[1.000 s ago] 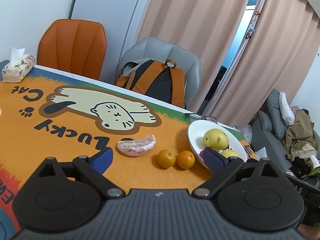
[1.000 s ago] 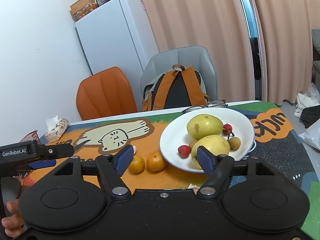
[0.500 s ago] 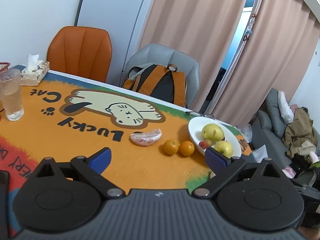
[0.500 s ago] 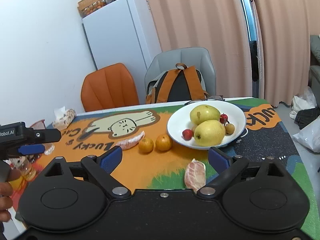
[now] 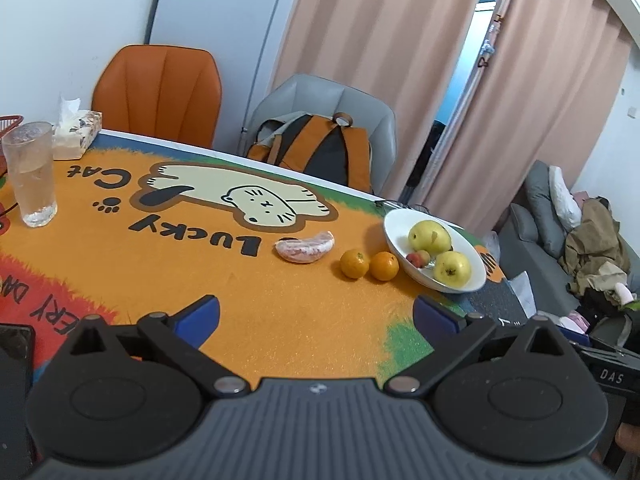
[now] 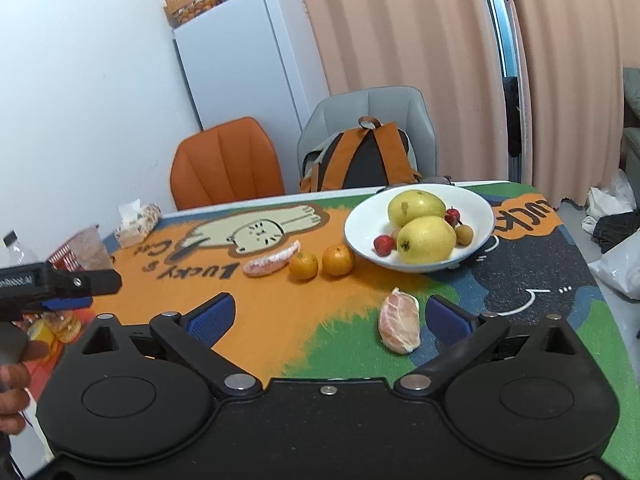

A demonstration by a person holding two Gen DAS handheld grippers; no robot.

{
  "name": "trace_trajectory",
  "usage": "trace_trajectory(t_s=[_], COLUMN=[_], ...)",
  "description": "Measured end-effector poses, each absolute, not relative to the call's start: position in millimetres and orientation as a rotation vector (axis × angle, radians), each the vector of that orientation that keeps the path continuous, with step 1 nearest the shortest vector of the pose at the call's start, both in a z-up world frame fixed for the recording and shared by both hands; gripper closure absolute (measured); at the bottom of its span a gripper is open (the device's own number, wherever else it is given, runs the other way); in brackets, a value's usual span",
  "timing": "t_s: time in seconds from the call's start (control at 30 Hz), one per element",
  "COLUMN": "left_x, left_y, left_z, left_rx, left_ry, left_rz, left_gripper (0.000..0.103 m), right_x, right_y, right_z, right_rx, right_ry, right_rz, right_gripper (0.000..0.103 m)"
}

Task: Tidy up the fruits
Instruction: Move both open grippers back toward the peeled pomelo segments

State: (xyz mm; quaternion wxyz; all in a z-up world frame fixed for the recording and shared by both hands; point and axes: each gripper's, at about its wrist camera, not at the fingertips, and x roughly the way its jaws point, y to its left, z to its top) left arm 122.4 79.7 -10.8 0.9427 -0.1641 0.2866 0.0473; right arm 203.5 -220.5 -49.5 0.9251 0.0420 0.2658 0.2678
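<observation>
1. Left claw (image 5: 316, 314) hung released, its jaws spreading with nothing but bare surface (image 5: 280, 320) between them
2. Right claw (image 6: 326, 314) was spreading too, a peeled citrus piece (image 6: 400, 326) lying untouched between its jaws
3. Two mandarins (image 6: 322, 263) sat just left of the white plate (image 6: 476, 210) of pears (image 6: 424, 224), far right

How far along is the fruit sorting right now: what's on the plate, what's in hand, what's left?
Done: two pears and some small fruits sit on the white plate. In hand: nothing; left gripper and right gripper are both empty, jaws opening. Left: two oranges and two peeled segments lie on the mat.
</observation>
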Motion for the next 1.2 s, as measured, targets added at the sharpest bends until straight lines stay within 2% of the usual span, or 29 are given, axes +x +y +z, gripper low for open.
trace_trajectory(t_s=[0.57, 0.83, 1.07, 1.2], left_x=[115.6, 169.7, 220.4, 234.8], left_y=[94.0, 117.6, 127.7, 131.1], left_z=[-32.2, -58.1, -69.1, -75.5], left_rx=[-0.320, -0.304, -0.220, -0.227], left_ry=[0.592, 0.648, 0.716, 0.668], left_rz=[0.068, 0.101, 0.040, 0.060], left_gripper=[0.000, 0.000, 0.000, 0.000], right_x=[195.4, 256.3, 275.0, 268.2], right_y=[-212.5, -206.8, -209.3, -212.0], right_z=[-67.6, -96.5, -83.2, -83.5], right_rx=[0.021, -0.021, -0.153, -0.146], right_ry=[0.571, 0.683, 0.695, 0.684], right_rz=[0.559, 0.653, 0.643, 0.610], right_gripper=[0.000, 0.000, 0.000, 0.000])
